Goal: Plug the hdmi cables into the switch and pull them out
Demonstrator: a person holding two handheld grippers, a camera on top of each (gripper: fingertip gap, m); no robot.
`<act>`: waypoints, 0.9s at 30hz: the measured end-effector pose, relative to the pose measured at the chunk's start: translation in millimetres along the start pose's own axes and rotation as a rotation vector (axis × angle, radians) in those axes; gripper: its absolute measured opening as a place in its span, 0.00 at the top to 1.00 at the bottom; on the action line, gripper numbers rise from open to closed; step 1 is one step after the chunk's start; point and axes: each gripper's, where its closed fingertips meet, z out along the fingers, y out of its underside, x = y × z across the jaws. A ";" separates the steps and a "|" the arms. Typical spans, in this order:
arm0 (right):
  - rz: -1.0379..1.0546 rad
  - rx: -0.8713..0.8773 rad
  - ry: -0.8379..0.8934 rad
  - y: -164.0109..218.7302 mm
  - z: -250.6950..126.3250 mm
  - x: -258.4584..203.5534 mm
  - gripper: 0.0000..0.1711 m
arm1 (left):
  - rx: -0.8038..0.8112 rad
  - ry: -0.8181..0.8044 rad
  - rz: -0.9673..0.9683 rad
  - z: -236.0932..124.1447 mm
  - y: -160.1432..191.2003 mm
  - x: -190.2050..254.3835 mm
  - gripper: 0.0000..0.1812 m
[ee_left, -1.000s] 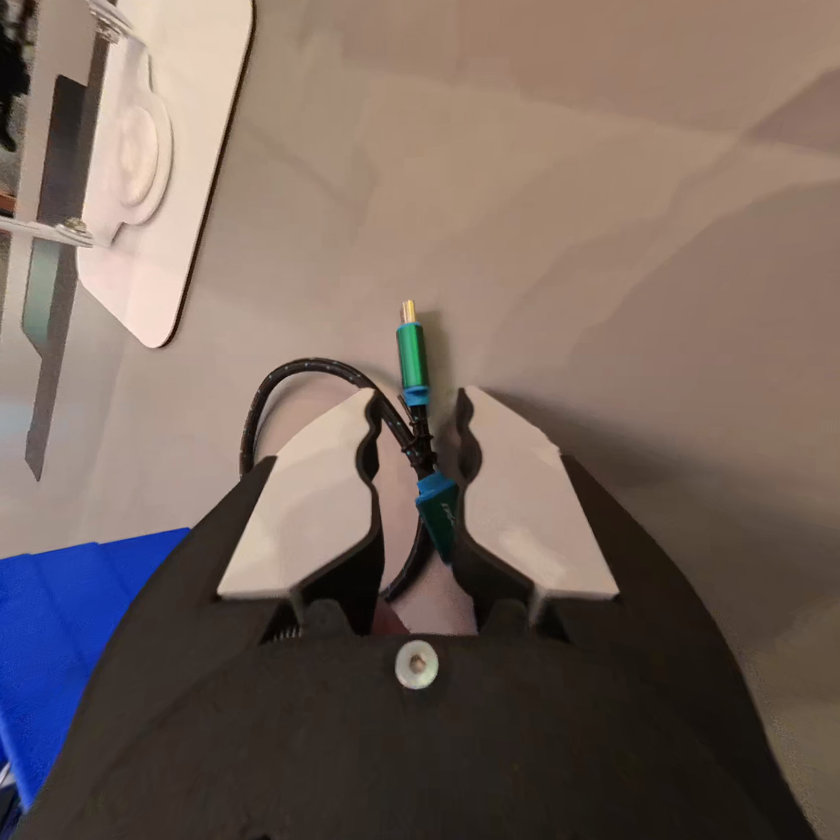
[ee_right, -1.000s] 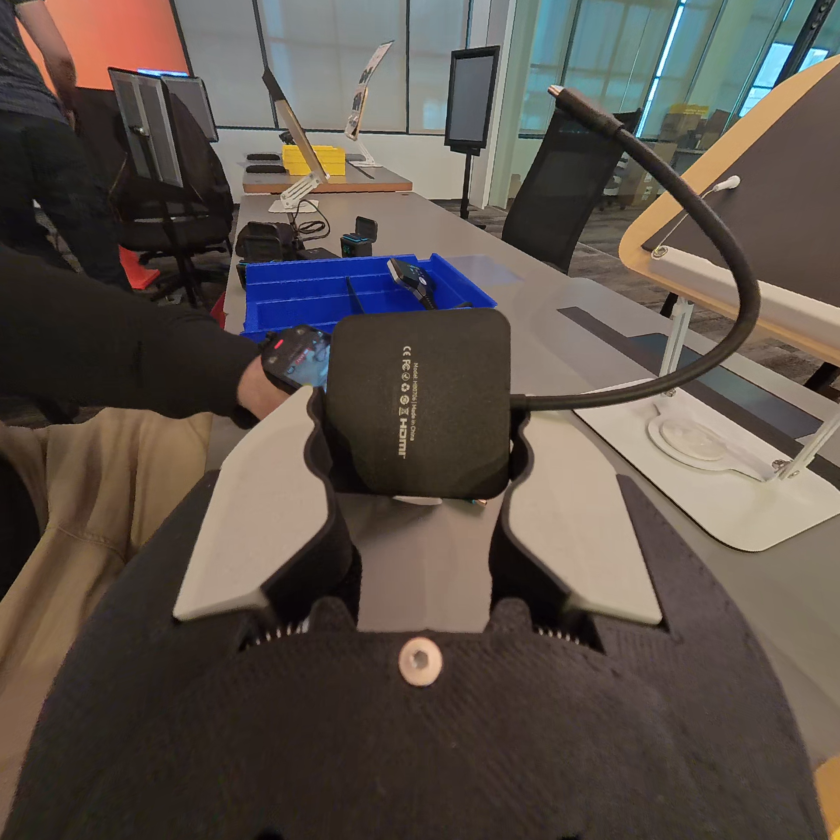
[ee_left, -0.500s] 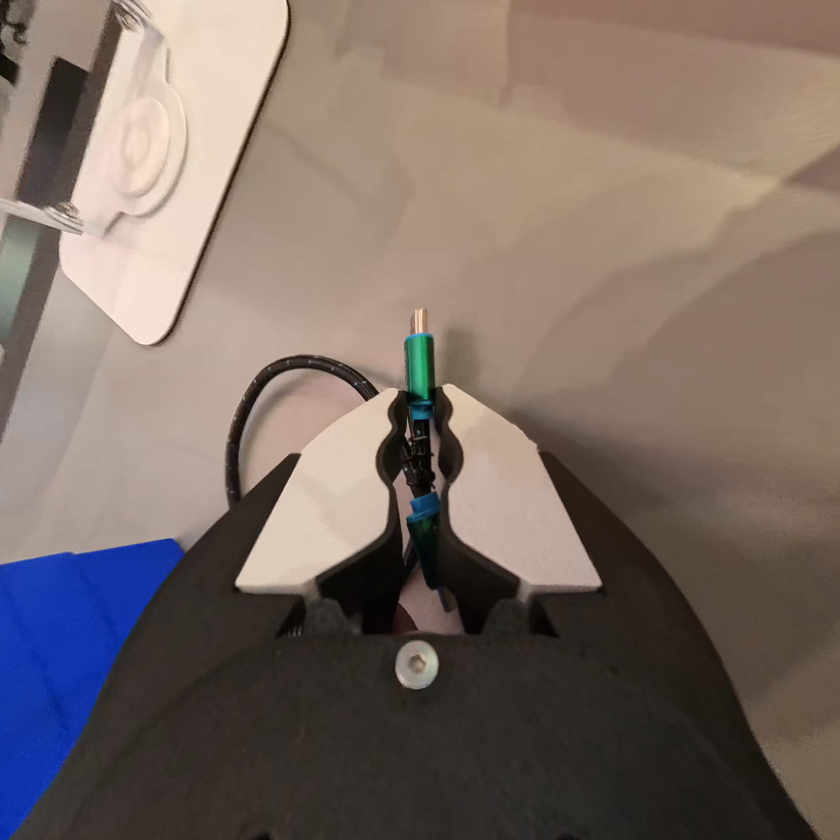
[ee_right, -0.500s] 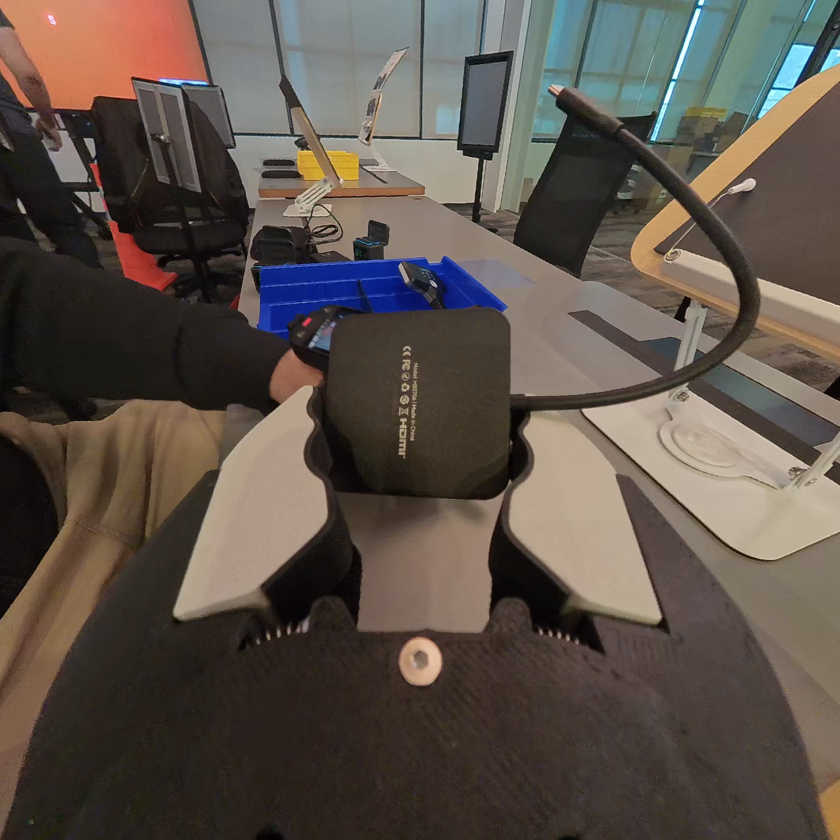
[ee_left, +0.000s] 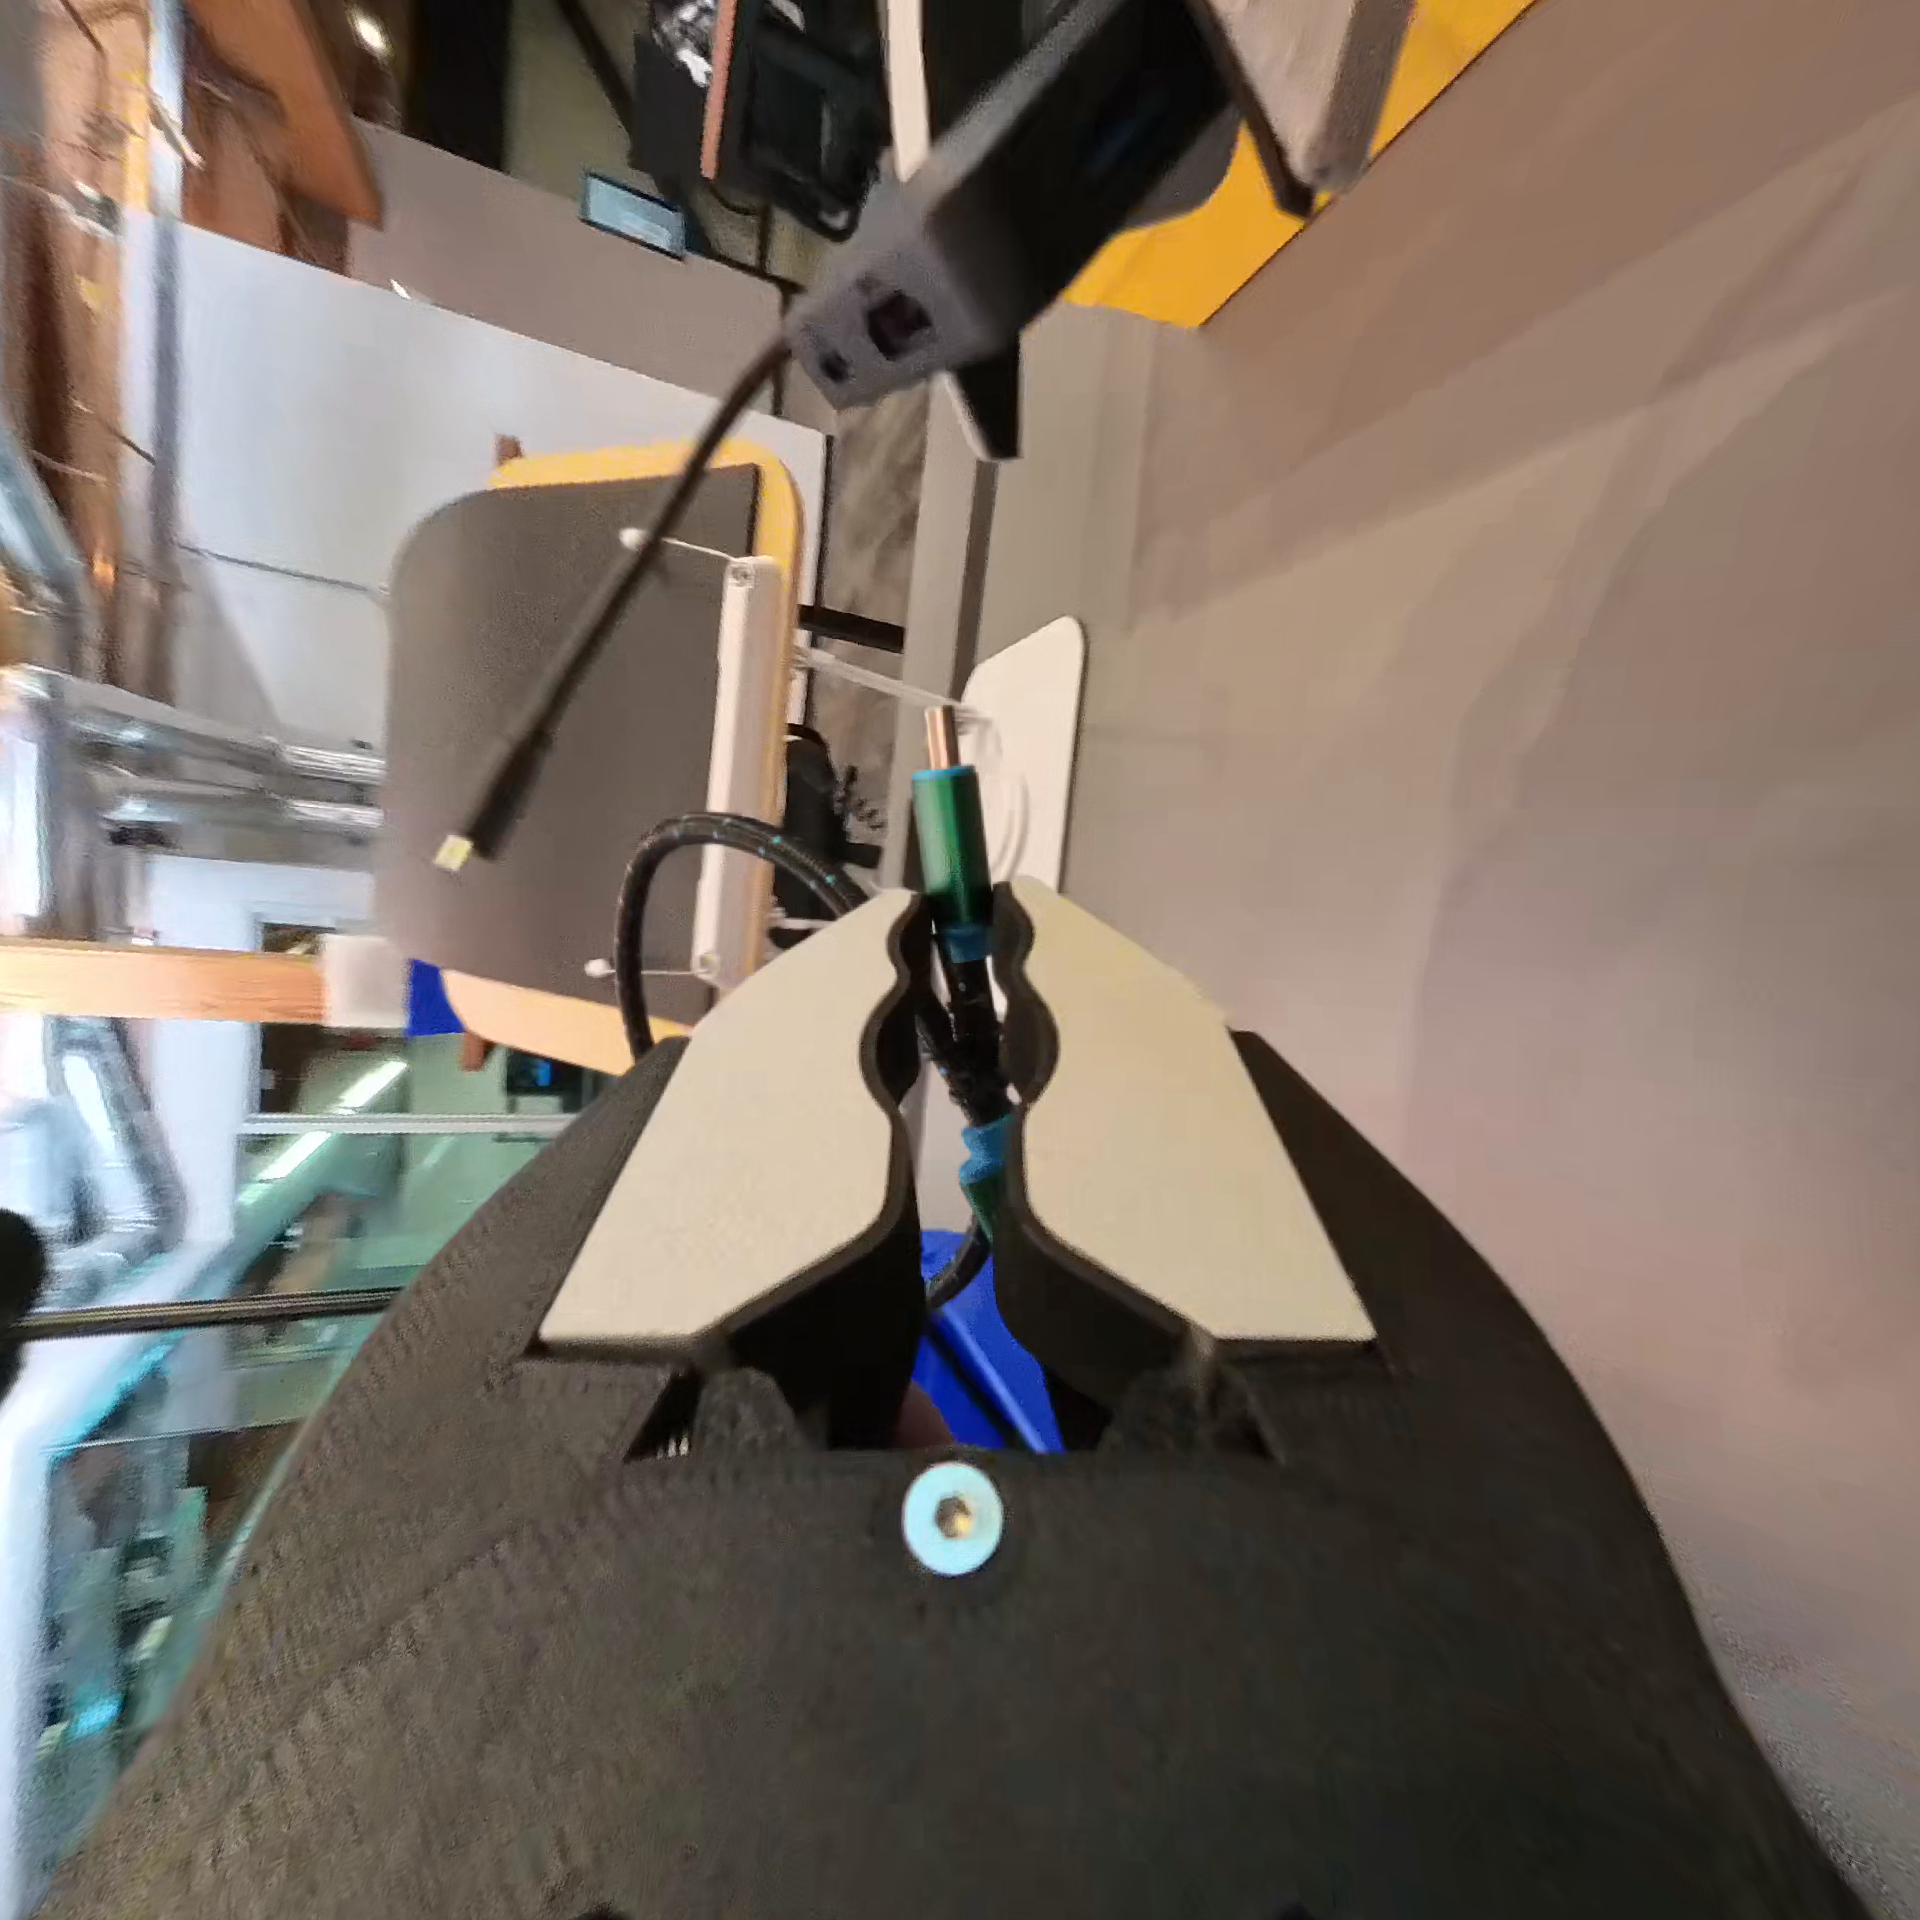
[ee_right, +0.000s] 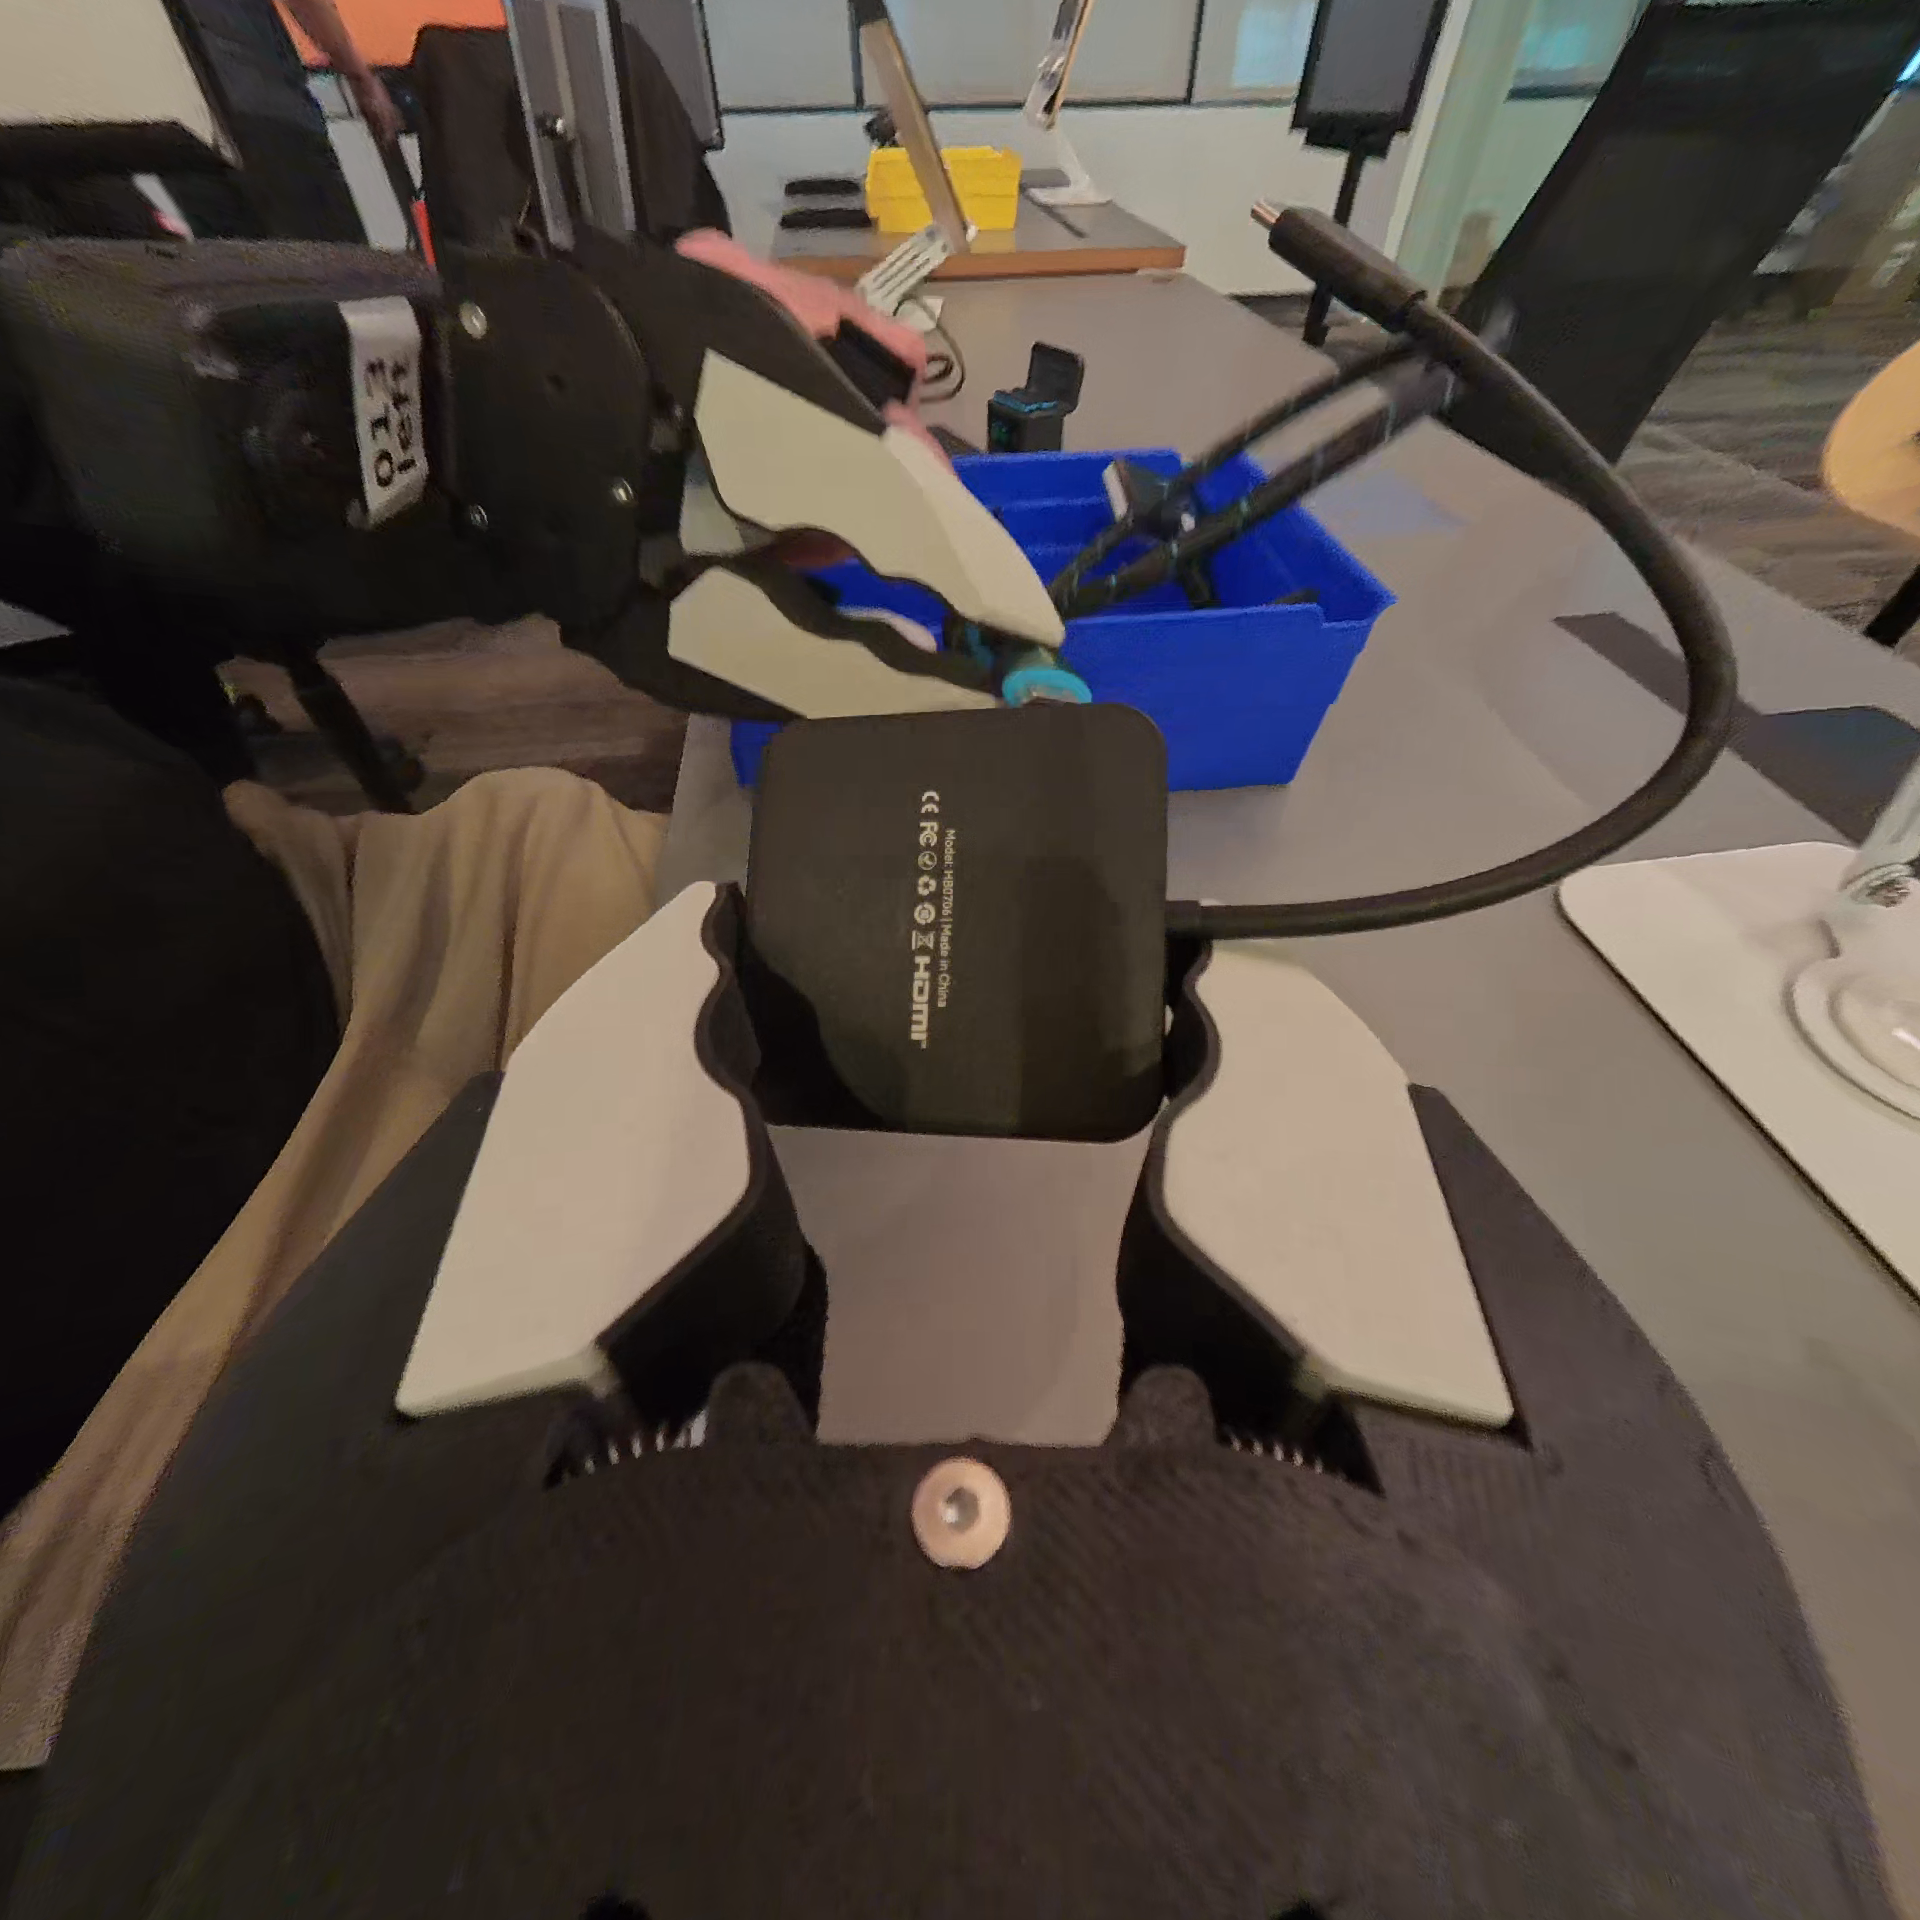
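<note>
My left gripper is shut on a braided black HDMI cable just behind its green plug, which sticks out past the fingertips. My right gripper is shut on the flat black switch, holding it by its sides above the table. In the right wrist view the left gripper hovers with the plug's teal collar right at the switch's far edge. The switch shows ahead of the plug in the left wrist view. Its own black cable arcs up to a free plug.
A blue bin with more cables stands behind the switch on the grey table. A white stand base lies at the right. A person's tan trousers are at the left table edge. Some 8 cm of space lies between my two pairs of fingers.
My left gripper closed on the cable behind the green plug, lifted it off the table and swung it up to the switch. My right gripper kept its hold on the switch.
</note>
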 end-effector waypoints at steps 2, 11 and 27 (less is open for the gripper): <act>-0.002 -0.046 -0.019 6.4 6.3 -4.0 0.56 | 0.040 0.007 0.075 -9.7 -5.0 3.4 0.94; 0.077 -0.224 -0.077 39.9 24.3 -11.1 0.56 | 0.074 -0.030 0.250 -18.4 -11.0 21.8 0.94; 0.153 -0.383 -0.116 67.0 24.9 -16.8 0.56 | 0.063 -0.008 0.404 -12.7 -15.8 49.9 0.94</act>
